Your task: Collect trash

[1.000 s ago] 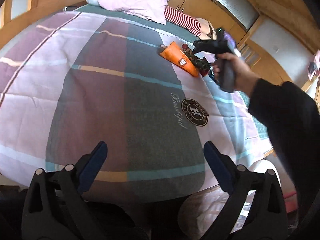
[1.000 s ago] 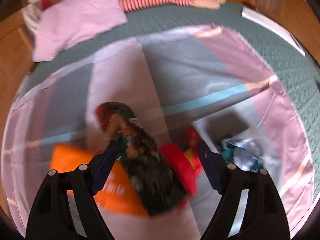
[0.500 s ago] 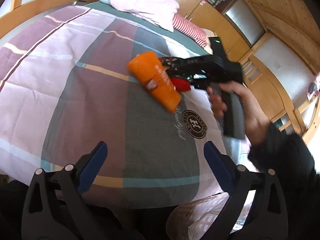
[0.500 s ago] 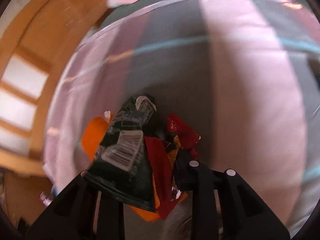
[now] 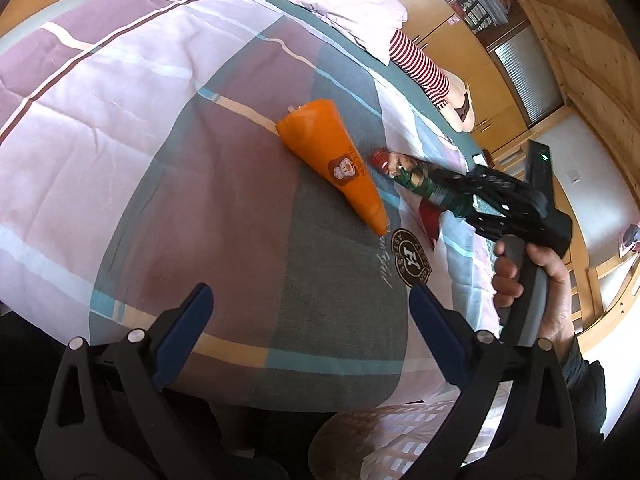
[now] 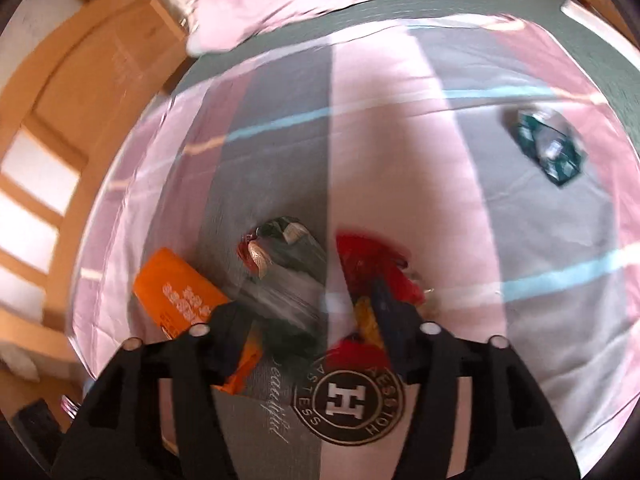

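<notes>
Three wrappers, an orange wrapper [image 5: 334,165], a green wrapper [image 6: 288,280] and a red wrapper [image 6: 376,276], lie on my bed [image 5: 160,160]; my right tool [image 6: 316,328] is opening above them, pinching nothing; my left tool [image 5: 310,320] stands spread, empty.

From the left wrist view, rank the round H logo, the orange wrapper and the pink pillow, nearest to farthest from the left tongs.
1. Round H logo: on the bedspread, just ahead and right of the left tongs.
2. Orange wrapper: mid-bed, beyond the logo.
3. Pink pillow: at the far head of the bed.
</notes>
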A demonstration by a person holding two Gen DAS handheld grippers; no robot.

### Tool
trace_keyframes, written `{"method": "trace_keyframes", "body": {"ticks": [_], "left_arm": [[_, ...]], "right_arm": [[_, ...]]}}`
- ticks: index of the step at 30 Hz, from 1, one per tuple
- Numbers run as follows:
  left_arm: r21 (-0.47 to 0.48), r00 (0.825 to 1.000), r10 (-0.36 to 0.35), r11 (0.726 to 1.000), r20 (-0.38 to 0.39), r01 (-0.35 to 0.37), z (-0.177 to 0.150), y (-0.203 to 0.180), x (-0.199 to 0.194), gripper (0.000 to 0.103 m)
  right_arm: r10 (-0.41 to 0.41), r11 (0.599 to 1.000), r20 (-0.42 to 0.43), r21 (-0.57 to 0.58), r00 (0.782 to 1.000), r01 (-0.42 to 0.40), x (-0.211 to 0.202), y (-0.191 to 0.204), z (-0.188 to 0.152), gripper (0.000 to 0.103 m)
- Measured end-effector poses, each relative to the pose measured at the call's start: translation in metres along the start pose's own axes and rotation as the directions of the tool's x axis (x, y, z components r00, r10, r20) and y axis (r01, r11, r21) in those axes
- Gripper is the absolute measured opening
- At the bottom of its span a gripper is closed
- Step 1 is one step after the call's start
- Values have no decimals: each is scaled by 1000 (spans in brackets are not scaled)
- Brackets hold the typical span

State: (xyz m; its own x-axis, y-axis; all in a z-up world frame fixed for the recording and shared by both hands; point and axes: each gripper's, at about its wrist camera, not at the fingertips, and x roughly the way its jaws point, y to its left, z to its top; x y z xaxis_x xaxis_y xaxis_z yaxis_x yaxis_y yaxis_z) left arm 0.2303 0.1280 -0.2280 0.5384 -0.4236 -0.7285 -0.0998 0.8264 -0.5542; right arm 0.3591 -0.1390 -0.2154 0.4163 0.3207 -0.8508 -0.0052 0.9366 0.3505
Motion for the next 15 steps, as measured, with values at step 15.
{"method": "trace_keyframes", "body": {"ticks": [15], "left_arm": [[7,1000,29,1000,4,-29,-1,1,2,98]], "right_arm": [[-10,987,-13,-159,1000,8,24,42,1,61]]}}
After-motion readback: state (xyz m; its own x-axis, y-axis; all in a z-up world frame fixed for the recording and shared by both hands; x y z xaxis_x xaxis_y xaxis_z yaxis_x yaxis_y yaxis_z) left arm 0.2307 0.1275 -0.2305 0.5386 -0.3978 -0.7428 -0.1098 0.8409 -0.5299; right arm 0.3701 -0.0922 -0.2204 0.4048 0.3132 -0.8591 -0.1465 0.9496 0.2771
